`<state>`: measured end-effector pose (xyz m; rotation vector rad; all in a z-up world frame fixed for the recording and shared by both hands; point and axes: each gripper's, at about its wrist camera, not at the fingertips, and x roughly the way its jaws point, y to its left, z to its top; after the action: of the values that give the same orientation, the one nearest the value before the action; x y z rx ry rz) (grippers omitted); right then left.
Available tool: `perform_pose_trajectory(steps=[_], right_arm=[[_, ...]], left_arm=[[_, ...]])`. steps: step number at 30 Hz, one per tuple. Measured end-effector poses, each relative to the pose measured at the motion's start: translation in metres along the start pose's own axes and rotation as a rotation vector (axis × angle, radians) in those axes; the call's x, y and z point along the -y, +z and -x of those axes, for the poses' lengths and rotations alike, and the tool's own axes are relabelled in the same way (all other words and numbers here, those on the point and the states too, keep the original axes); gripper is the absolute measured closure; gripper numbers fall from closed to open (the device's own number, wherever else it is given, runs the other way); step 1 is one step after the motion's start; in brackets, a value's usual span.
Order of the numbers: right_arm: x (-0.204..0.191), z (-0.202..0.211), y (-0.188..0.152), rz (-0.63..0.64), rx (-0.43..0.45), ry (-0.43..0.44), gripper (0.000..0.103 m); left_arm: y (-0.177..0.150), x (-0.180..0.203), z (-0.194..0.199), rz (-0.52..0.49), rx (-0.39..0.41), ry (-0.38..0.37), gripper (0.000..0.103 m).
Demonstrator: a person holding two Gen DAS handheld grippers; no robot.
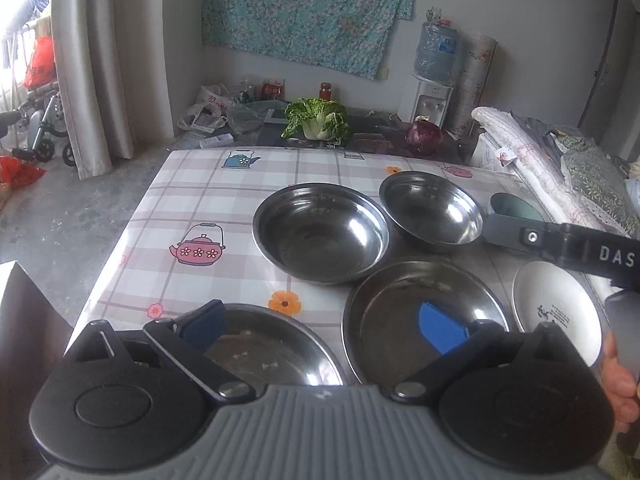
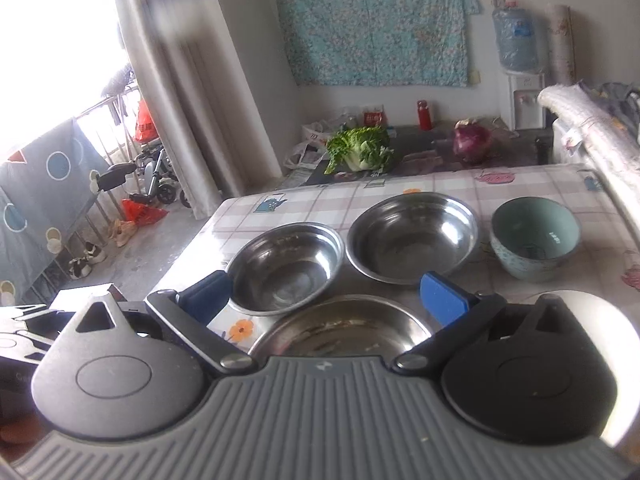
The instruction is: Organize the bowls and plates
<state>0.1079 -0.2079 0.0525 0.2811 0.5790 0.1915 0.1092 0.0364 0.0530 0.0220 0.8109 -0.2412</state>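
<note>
Sorting had not begun. Both the left gripper point(image 1: 324, 322) and right gripper point(image 2: 326, 296) hovered with jaws spread, empty, above the shallow steel plates point(image 1: 424, 320); nesting the round steel bowls point(image 1: 320, 232) appeared next.

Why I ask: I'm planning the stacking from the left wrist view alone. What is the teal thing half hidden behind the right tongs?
Observer: A teal bowl, upright and patterned outside. It stands to the right of the nearest steel bowl, with a strip of tablecloth showing between them.
Operator: Anything inside it?
Observer: It looks empty in the right wrist view; I see only reflections inside.
Operator: Are the right tongs holding anything?
Observer: No. The right tongs are open, with nothing gripped between them.
</note>
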Motion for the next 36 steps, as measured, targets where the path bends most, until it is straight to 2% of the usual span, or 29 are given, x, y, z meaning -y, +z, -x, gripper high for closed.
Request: perform_pose_trajectory(steps=[4, 6, 8, 9, 12, 13, 14, 18, 20, 22, 25, 30, 33, 36], right_arm=[[0.001, -0.055, 0.018, -0.026, -0.072, 0.045, 0.004], [0.002, -0.083, 0.022, -0.035, -0.106, 0.047, 0.011], [0.003, -0.105, 0.021, -0.042, -0.137, 0.048, 0.026], [0.005, -0.116, 0.02, -0.046, -0.155, 0.043, 0.03], [0.009, -0.145, 0.016, -0.05, -0.201, 0.037, 0.045], [0.009, -0.152, 0.014, -0.047, -0.215, 0.036, 0.051], [0.009, -0.158, 0.012, -0.043, -0.224, 0.037, 0.055], [0.007, -0.173, 0.007, -0.029, -0.254, 0.04, 0.067], [0.009, -0.177, 0.005, -0.026, -0.27, 0.036, 0.075], [0.009, -0.182, 0.005, -0.019, -0.28, 0.026, 0.08], [0.01, -0.19, 0.005, -0.015, -0.29, 0.021, 0.085], [0.007, -0.2, 0.005, -0.014, -0.316, 0.067, 0.087], [-0.003, -0.2, 0.005, 0.022, -0.325, 0.104, 0.087], [-0.007, -0.204, 0.01, 0.053, -0.311, 0.081, 0.085]], left_arm=[[0.014, -0.01, -0.03, -0.016, -0.006, 0.092, 0.0], [0.021, -0.015, -0.048, -0.031, -0.024, 0.129, 0.0], [0.027, -0.021, -0.065, -0.033, -0.033, 0.149, 0.002], [0.03, -0.023, -0.074, -0.029, -0.041, 0.156, 0.003], [0.036, -0.03, -0.097, -0.026, -0.058, 0.167, 0.015], [0.039, -0.032, -0.105, -0.028, -0.067, 0.171, 0.023], [0.041, -0.033, -0.112, -0.029, -0.075, 0.172, 0.03], [0.048, -0.037, -0.144, -0.027, -0.129, 0.177, 0.049], [0.049, -0.037, -0.154, -0.023, -0.159, 0.176, 0.067], [0.048, -0.038, -0.16, -0.012, -0.176, 0.157, 0.074], [0.049, -0.037, -0.165, -0.017, -0.193, 0.168, 0.082], [0.05, -0.048, -0.163, 0.008, -0.211, 0.217, 0.081], [0.05, -0.063, -0.159, 0.047, -0.213, 0.212, 0.082], [0.052, -0.073, -0.157, 0.072, -0.213, 0.199, 0.078]])
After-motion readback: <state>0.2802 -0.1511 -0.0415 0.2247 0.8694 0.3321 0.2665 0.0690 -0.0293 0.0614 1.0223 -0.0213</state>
